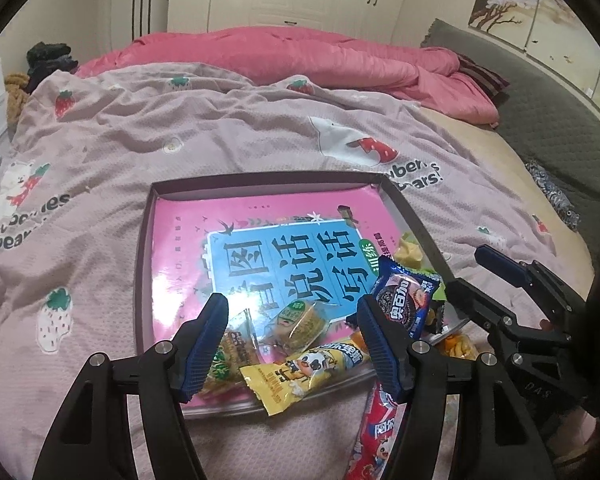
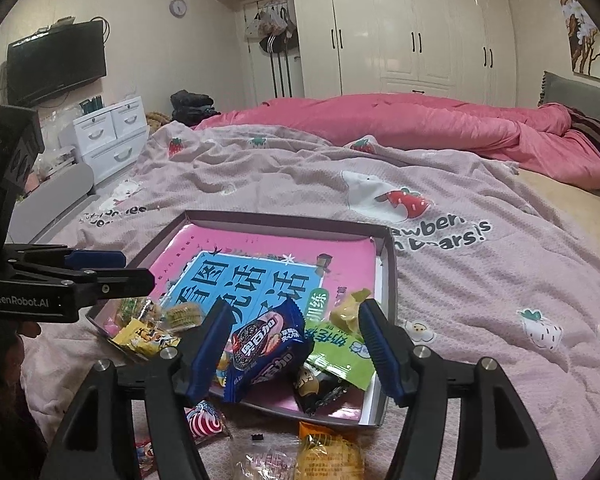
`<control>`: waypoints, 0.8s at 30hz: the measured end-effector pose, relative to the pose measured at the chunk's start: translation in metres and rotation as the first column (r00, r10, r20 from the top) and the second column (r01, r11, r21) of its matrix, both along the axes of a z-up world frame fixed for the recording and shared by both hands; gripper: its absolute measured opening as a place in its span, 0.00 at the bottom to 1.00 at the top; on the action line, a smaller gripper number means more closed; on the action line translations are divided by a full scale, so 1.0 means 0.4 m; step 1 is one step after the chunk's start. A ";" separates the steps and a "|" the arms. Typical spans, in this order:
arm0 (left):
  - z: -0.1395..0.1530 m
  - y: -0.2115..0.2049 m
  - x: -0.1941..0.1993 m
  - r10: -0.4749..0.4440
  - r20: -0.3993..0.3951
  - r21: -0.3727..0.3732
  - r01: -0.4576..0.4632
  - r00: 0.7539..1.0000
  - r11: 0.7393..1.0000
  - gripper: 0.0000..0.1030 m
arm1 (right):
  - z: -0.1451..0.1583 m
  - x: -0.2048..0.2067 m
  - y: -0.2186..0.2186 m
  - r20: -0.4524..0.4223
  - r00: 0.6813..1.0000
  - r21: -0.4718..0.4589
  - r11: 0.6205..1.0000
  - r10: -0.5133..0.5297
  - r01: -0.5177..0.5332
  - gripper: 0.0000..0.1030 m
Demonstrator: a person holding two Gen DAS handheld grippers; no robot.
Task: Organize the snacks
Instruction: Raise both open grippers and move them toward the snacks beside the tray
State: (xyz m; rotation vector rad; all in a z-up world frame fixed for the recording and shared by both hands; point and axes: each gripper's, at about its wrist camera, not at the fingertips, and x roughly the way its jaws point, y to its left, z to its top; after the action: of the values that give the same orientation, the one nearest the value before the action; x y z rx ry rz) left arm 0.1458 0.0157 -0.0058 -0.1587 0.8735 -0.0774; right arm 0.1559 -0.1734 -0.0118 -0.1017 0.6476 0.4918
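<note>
Both grippers are spread wide, holding nothing: the left gripper [image 1: 292,344] hangs over the tray's near edge, the right gripper [image 2: 294,350] over its near right corner. One shallow tray [image 2: 388,264] sits on the bedspread [image 2: 480,280], with a pink book [image 2: 268,256] lining it. Inside, a blue cookie pack [image 2: 266,350], a yellow packet [image 1: 300,372], a green packet [image 2: 340,354] and a few more. Some snacks lie outside, partly cut off, so no exact count.

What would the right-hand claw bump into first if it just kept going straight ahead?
Most likely the blue cookie packet, which sits between the open fingers of the right gripper at the near end of the box. Depth is hard to judge.
</note>
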 end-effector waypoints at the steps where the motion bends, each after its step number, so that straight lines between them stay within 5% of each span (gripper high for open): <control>1: 0.003 0.001 -0.002 0.000 0.002 -0.001 0.000 1.000 1.000 0.67 | 0.004 -0.002 -0.003 0.003 1.000 0.004 1.000 -0.003 0.003 0.64; 24: 0.066 -0.022 -0.062 -0.034 0.048 0.011 0.033 0.998 0.999 0.67 | 0.052 -0.054 -0.066 0.017 0.998 0.052 0.997 -0.063 0.062 0.66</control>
State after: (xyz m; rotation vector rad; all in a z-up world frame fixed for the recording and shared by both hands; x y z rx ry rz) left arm 0.1209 0.0069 0.0205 -0.1319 0.8284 -0.1073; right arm 0.1344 -0.1999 0.0092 -0.0368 0.6178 0.4465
